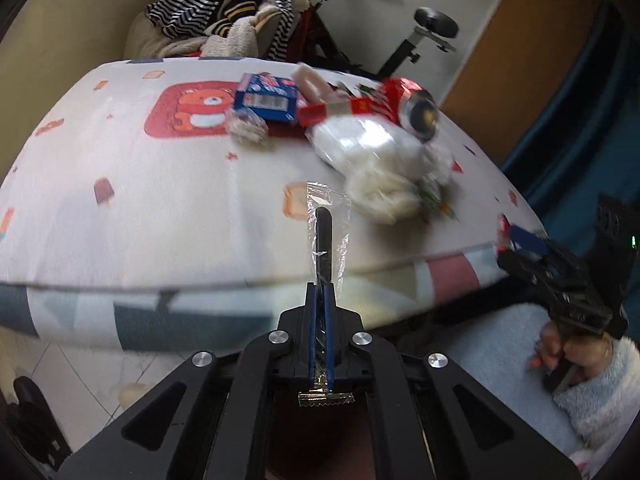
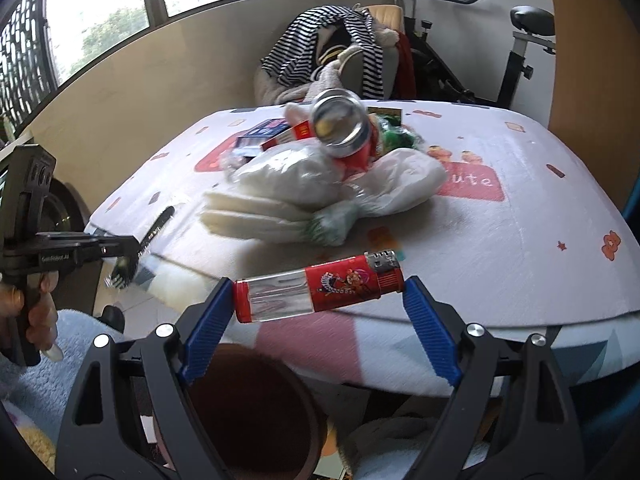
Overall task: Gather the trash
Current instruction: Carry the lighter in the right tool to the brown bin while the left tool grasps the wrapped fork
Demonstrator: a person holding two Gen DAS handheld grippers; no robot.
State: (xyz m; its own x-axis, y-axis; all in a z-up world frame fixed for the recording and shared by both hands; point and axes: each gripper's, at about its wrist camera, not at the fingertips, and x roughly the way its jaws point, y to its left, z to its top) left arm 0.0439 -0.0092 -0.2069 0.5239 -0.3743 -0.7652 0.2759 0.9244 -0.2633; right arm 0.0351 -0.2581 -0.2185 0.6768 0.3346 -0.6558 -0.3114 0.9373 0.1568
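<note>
Closest to the left wrist camera, the left gripper (image 1: 320, 280) has its blue jaws shut on a black comb (image 1: 322, 248) sealed in a clear plastic sleeve, whose serrated end pokes out behind the jaws. The comb stands up over the near edge of the table (image 1: 120, 200), which wears a white cloth printed with bears and small sweets. Toward the far edge lies the heap of trash: a blue carton (image 1: 266, 98), a small crumpled clear wrapper (image 1: 246, 126) just beside it, a red box (image 1: 340, 110), a red can (image 1: 408, 106) on its side, and white plastic bags (image 1: 372, 160) touching the can. At the table's right near corner the right gripper (image 1: 524, 240) shows, held by a hand (image 1: 560, 350) in a fluffy pale blue sleeve. Behind the table are a chair piled with striped clothes (image 1: 216, 4) and an exercise bike (image 1: 420, 36).

From the right wrist camera, a brown round bin (image 2: 248, 412) sits below the right gripper (image 2: 318, 300). Its jaws stand wide with a red and clear lighter (image 2: 320, 286) lying crosswise between them, ends at the blue pads, over the table's near edge; whether the pads press on it I cannot tell. The can (image 2: 344, 128) and bags (image 2: 320, 188) lie mid-table. At the left near corner the left gripper (image 2: 132, 246) holds the comb (image 2: 158, 226).
</note>
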